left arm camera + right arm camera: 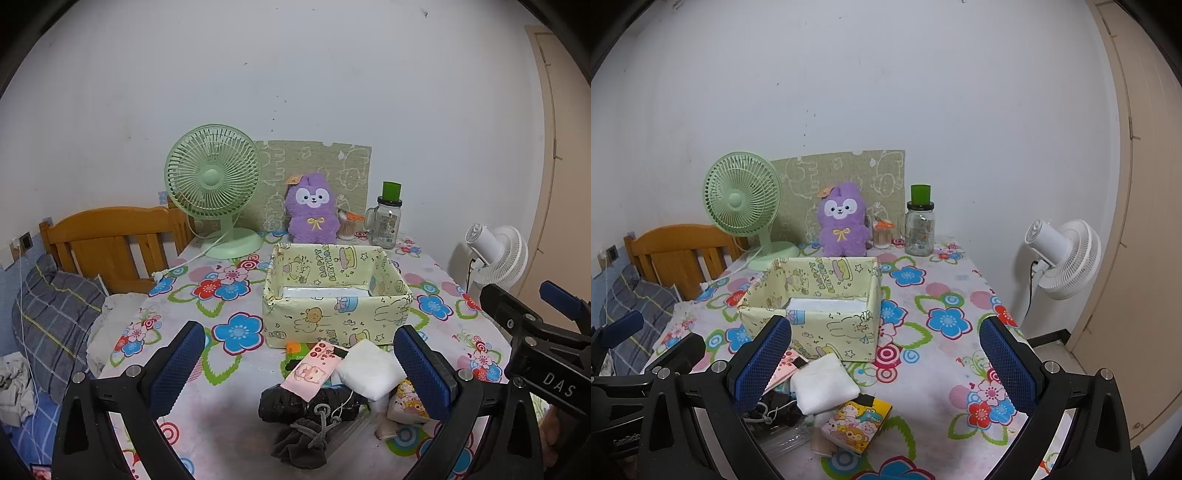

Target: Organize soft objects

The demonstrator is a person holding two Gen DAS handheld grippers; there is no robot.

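Hovering over the near edge of the flowered tablecloth (942,280), both tongs stand wide with nothing between their blue pads: the left gripper (299,363) frames a small heap of soft things, and the right gripper (884,363) has bare cloth between its fingers, with that heap at its left finger. In the heap, just in front of the yellow cartoon-print box (332,295), lie one white padded pouch (371,369), one pink printed packet (310,369), one black bundle (295,406), one grey drawstring bag (303,441) and one cartoon tissue pack (857,424). The box is open at the top with one white item (325,292) inside. Behind the box stand one purple plush toy (312,214), one green desk fan (212,188), one glass jar with a green lid (388,221) and one cotton-swab tub (347,227). Right of the box, off the table, stands one white fan (1062,258); left of it, a wooden headboard (110,243) and a plaid pillow (55,317)
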